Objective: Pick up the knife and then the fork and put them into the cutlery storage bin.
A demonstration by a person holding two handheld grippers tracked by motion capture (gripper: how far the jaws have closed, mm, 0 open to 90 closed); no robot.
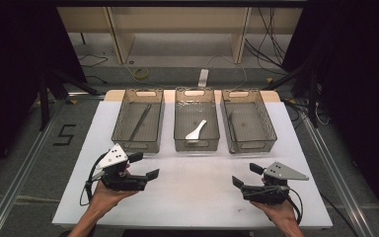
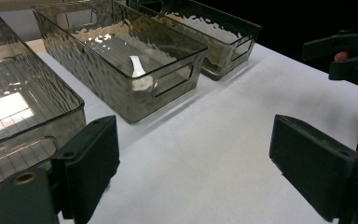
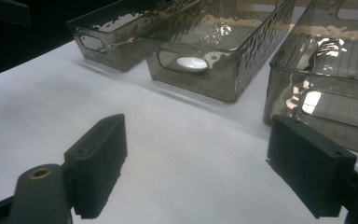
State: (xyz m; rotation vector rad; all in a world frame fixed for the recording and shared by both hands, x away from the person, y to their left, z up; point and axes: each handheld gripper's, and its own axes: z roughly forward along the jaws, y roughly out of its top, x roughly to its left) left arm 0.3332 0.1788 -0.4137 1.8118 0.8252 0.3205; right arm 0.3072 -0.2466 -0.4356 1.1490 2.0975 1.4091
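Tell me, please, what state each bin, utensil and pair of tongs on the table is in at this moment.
Left tongs: open, holding nothing.
Right tongs: open, holding nothing.
Left bin: upright, with a dark slim utensil lying inside.
Middle bin: upright, with a white spoon lying inside.
Right bin: upright, with something slim along its left wall, too dim to name.

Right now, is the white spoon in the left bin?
No, the white spoon lies in the middle bin; the left bin holds a dark utensil.
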